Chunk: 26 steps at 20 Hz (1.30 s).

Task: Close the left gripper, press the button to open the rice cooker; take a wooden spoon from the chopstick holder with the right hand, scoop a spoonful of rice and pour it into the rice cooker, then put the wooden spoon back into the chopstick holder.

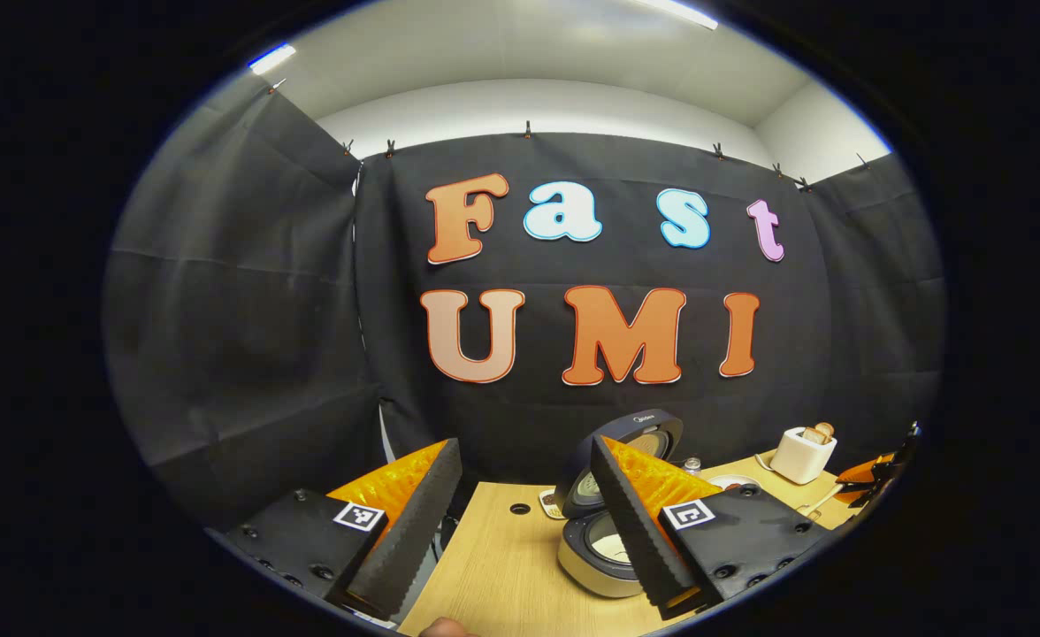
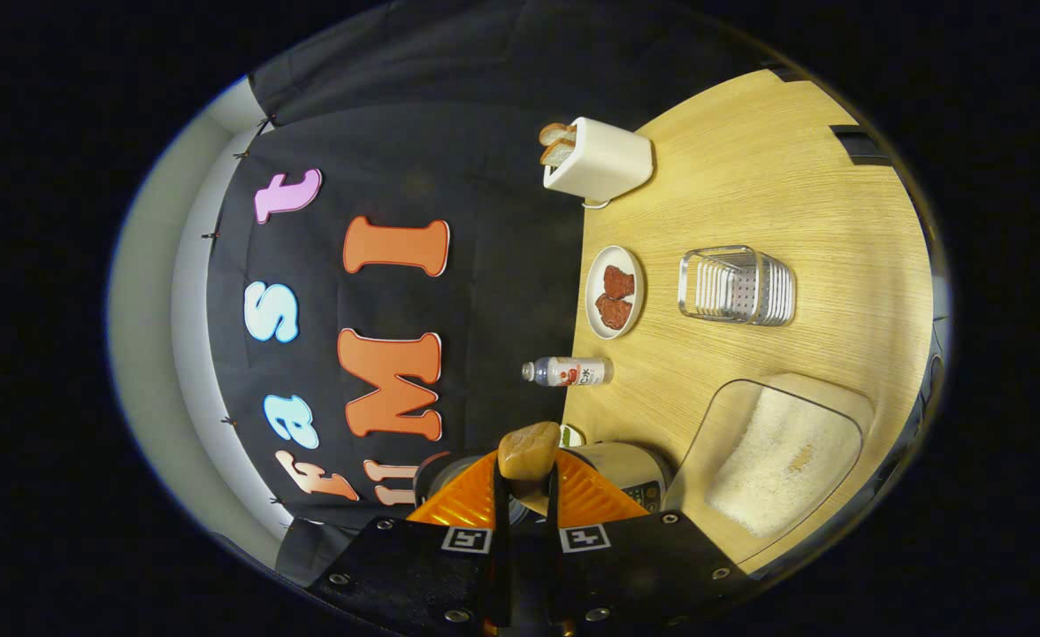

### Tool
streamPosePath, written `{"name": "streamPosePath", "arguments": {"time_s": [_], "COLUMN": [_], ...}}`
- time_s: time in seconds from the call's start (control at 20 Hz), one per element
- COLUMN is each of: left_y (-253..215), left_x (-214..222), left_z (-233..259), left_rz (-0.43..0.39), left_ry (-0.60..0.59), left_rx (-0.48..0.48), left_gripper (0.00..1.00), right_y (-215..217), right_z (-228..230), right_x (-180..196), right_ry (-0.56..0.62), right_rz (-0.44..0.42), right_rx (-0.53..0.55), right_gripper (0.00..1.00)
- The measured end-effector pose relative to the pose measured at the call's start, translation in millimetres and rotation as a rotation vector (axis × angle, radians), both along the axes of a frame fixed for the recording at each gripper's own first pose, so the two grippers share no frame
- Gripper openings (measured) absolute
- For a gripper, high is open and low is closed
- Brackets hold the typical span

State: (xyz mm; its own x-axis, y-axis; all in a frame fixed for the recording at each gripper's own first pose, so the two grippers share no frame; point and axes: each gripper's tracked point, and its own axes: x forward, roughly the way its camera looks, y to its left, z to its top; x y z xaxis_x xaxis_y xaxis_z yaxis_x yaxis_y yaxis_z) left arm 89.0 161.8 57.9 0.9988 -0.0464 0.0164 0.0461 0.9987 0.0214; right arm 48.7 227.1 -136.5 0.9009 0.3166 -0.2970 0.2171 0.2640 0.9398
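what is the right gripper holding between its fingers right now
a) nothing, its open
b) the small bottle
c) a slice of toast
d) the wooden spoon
d: in the right gripper view the right gripper has both fingers closed on the wooden spoon, whose rounded end sticks out in front of them; the small bottle lies apart on the table and the toast sits in the toaster.

The cooker (image 1: 604, 531) stands lid-up on the table, inner pot showing; the wooden spoon (image 2: 529, 451) is clamped tilted above it, seemingly emptied, beside the rice tub (image 2: 781, 460).
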Motion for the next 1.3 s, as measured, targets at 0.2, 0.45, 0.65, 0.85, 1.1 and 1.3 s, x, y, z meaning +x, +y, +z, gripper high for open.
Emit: {"name": "streamPosePath", "arguments": {"time_s": [0.2, 0.45, 0.65, 0.85, 1.1, 1.3], "left_y": [8, 15, 23, 32, 36, 39], "left_x": [5, 11, 15, 18, 20, 19], "left_z": [1, 12, 15, 15, 21, 27], "left_rz": [0.000, 0.001, 0.019, 0.056, 0.096, 0.126], "left_ry": [-0.004, -0.017, -0.022, -0.016, -0.015, -0.023], "left_rx": [-0.001, 0.002, -0.003, 0.004, -0.007, 0.003], "left_gripper": [0.96, 0.96, 0.99, 0.96, 0.96, 0.96], "right_y": [24, 59, 82, 103, 131, 145], "right_z": [23, 49, 62, 63, 65, 67], "right_x": [23, 56, 81, 105, 129, 141], "right_ry": [-0.029, -0.070, -0.097, -0.112, -0.153, -0.177], "right_rz": [0.017, 0.034, 0.060, 0.082, 0.133, 0.173], "right_rx": [-0.003, -0.012, -0.049, -0.084, -0.163, -0.238], "right_gripper": [0.14, 0.14, 0.14, 0.14, 0.14, 0.14]}}
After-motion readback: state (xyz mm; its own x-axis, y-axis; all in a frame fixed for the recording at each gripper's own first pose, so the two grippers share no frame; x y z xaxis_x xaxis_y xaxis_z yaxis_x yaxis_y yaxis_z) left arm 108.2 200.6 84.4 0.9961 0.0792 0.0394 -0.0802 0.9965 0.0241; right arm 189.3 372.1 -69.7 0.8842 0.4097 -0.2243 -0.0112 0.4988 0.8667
